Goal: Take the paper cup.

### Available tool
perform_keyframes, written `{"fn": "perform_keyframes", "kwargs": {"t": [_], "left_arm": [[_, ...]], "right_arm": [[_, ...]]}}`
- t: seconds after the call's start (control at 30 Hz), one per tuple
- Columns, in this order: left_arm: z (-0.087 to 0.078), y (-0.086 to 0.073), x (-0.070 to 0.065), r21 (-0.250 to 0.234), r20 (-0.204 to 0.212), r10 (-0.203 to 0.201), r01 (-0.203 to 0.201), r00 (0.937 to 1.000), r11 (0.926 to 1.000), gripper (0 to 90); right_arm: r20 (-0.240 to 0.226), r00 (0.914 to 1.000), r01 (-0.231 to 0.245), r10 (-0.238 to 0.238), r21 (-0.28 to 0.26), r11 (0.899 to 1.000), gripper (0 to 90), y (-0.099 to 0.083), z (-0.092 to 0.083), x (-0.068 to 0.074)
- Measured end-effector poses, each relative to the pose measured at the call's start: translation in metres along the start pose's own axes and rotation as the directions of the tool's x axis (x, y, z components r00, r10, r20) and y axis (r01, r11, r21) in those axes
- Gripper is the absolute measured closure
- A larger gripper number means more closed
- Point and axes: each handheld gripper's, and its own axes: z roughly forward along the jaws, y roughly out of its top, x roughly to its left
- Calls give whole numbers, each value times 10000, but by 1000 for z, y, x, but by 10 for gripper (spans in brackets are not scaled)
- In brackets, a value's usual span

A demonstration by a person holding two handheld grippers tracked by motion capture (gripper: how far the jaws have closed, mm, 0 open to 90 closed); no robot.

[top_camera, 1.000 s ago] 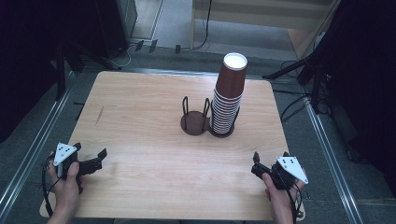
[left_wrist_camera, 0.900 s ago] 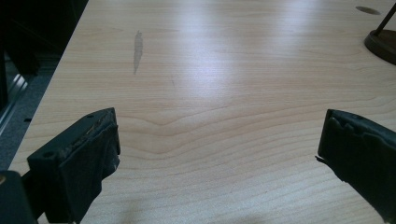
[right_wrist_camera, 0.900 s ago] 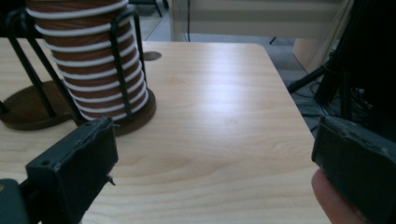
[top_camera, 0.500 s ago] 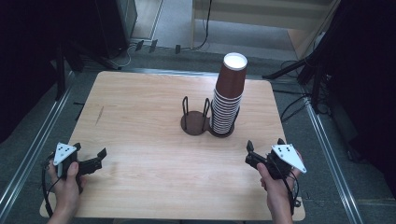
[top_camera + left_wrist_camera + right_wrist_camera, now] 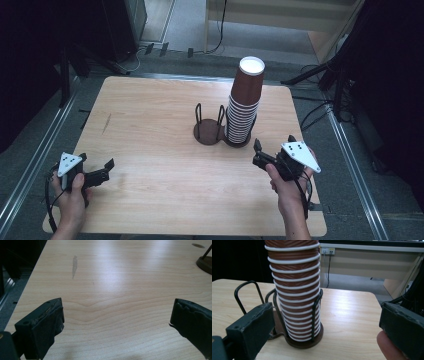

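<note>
Brown cups, pale bench

We see ribbed brown cups [image 5: 294, 290] with white rims, a dark brown holder [image 5: 210, 132], light woodgrain bench [image 5: 150, 115].

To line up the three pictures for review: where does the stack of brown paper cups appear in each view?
High view: stack of brown paper cups stands right of centre, in the right ring of the holder.
Left gripper view: the stack is not in it; the holder's base sits at the right edge.
Right gripper view: the stack rises at centre-left, between open jaws.
Shared landmark: the holder.
</note>
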Motion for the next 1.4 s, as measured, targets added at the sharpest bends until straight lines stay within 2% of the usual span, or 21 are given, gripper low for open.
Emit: {"fn": "perform_keyframes", "kwargs": {"t": [0.13,0.33,0.47,0.53,1.03,1.4], "left_arm": [[0,0,0,-26,18,20,-20,10000,10000,0],[0,0,1,-31,77,-80,80,9999,10000,0],[0,0,1,-26,65,-93,93,9999,10000,0],[0,0,1,-25,60,-74,74,10000,10000,0],[-2,-1,-1,-38,60,41,-40,10000,10000,0],[-2,-1,-1,-60,68,64,-64,10000,10000,0]], "right_arm": [[-132,9997,-223,222,-65,9997,0,8,5,5],[-256,9995,-195,193,-90,9998,0,14,11,12],[-434,9973,-591,586,-110,9982,0,20,16,14],[-486,9968,-642,635,-127,9979,0,23,19,15],[-622,9977,-295,269,-407,9987,0,42,36,29],[-615,9974,-395,368,-435,9983,0,57,52,28]]}}
